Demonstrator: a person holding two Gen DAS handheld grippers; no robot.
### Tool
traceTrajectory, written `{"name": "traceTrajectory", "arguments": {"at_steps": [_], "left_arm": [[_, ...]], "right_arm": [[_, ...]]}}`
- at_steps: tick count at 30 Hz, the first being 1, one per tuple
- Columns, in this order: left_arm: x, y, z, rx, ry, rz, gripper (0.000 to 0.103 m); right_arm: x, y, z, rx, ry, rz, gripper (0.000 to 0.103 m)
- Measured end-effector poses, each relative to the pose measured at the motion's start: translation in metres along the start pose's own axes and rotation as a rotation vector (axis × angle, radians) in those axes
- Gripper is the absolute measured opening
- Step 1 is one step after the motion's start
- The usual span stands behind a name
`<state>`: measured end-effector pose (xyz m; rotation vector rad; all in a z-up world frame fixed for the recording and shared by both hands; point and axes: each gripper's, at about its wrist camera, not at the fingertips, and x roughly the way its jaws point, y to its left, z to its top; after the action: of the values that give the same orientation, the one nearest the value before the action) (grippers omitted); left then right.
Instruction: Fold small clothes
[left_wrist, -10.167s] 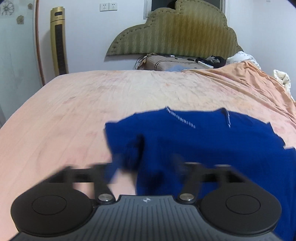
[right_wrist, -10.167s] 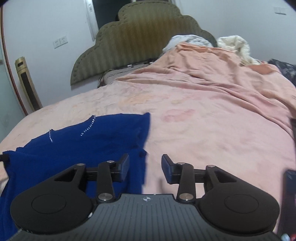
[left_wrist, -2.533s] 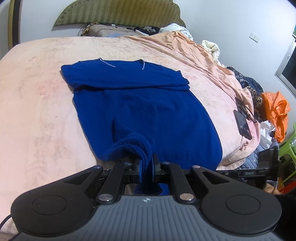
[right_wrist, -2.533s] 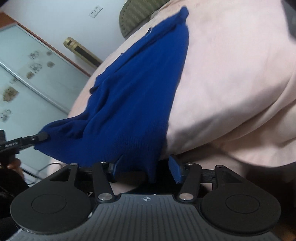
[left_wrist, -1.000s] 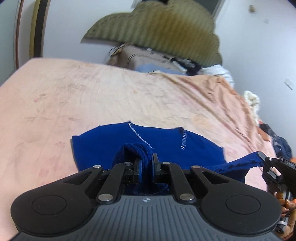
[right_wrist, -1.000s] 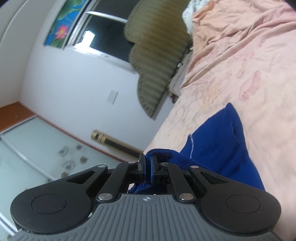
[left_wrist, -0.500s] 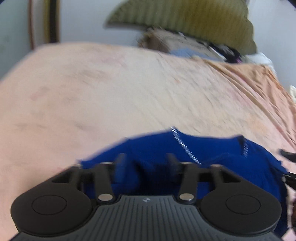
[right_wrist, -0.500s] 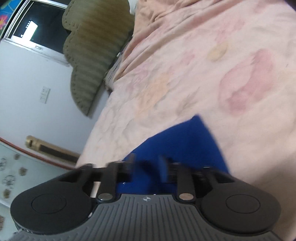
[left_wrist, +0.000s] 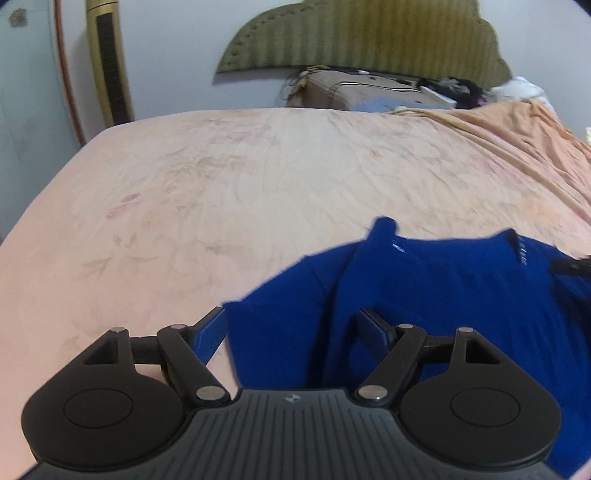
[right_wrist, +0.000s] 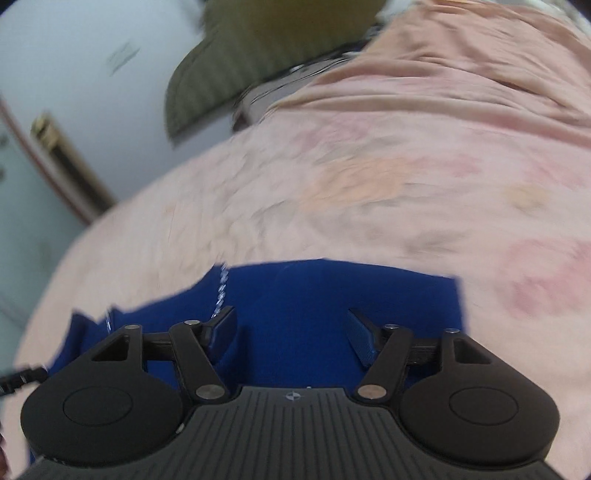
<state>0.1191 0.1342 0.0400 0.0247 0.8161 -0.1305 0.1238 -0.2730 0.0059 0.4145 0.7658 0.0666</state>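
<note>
Bed takes up nearly all of both views: a peach-pink floral bedsheet (left_wrist: 229, 192), creased, faint flower prints at 9 o'clock in the left wrist view, larger pink and orange blotches at 3 o'clock in the right wrist view (right_wrist: 406, 192). Sheet bunches into ridges toward 1–2 o'clock.

Head of bed at 12 o'clock: an olive-green ribbed scalloped headboard (left_wrist: 369, 37) against a white wall. Below it a tan pillow or bag with cables and dark clutter on it (left_wrist: 354, 90); can't tell which. Tall gold-and-black tower fan (left_wrist: 109, 62) at 10–11 o'clock, next to a frosted glass panel with a reddish frame (left_wrist: 29, 74).

Deep-blue knit sweater with a beaded neckline (left_wrist: 443, 288) lies on the sheet at 4–5 o'clock in the left view, doubled over, one corner sticking up. In the right view (right_wrist: 332, 295) it sits at 6 o'clock, blurred.

Left gripper (left_wrist: 293, 332): jaws wide and opening, sweater edge between them, pads not pressing on it. Right gripper (right_wrist: 291, 334): jaws about half apart and opening, blue knit under the gap, nothing clamped.
</note>
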Motion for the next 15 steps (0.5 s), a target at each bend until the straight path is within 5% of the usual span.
{"name": "traceTrajectory", "arguments": {"at_steps": [3, 11, 15], "left_arm": [[-0.012, 0.000, -0.012, 0.022, -0.009, -0.036, 0.077], [-0.016, 0.000, -0.035, 0.030, 0.027, -0.066, 0.077], [-0.034, 0.010, -0.053, -0.002, 0.030, -0.141, 0.077]], "right_arm": [[0.002, 0.022, 0.002, -0.155, -0.015, -0.103, 0.008], [-0.008, 0.008, 0.003, -0.114, -0.097, -0.196, 0.009], [-0.041, -0.002, -0.003, -0.014, -0.168, -0.141, 0.045]]}}
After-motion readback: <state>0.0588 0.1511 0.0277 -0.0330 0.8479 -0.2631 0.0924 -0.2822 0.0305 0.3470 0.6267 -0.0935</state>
